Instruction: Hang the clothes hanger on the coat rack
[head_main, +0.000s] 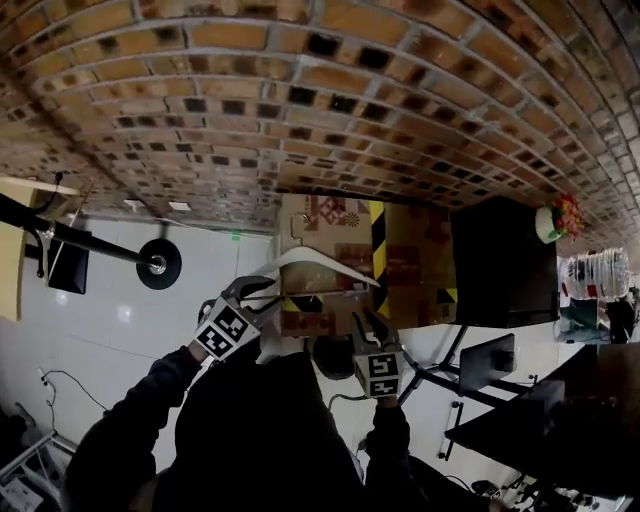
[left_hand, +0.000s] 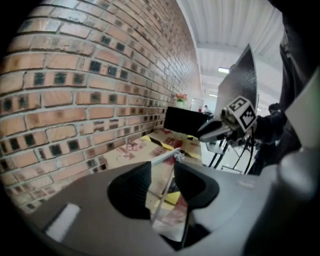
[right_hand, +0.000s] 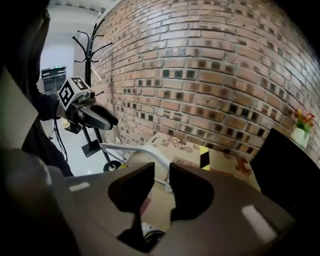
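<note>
A white clothes hanger lies on top of cardboard boxes against the brick wall. My left gripper is at the hanger's left end. In the left gripper view its jaws stand apart, with a thin arm of the hanger running between them, unpressed. My right gripper hovers just below the hanger's right arm. Its jaws show a narrow gap with nothing gripped, and the hanger lies beyond them. The black coat rack stands at the left, by the wall.
The rack's pole and round base lie left of the boxes. A black cabinet stands to the right, with a flower pot beyond it. A dark table and black stand legs fill the lower right.
</note>
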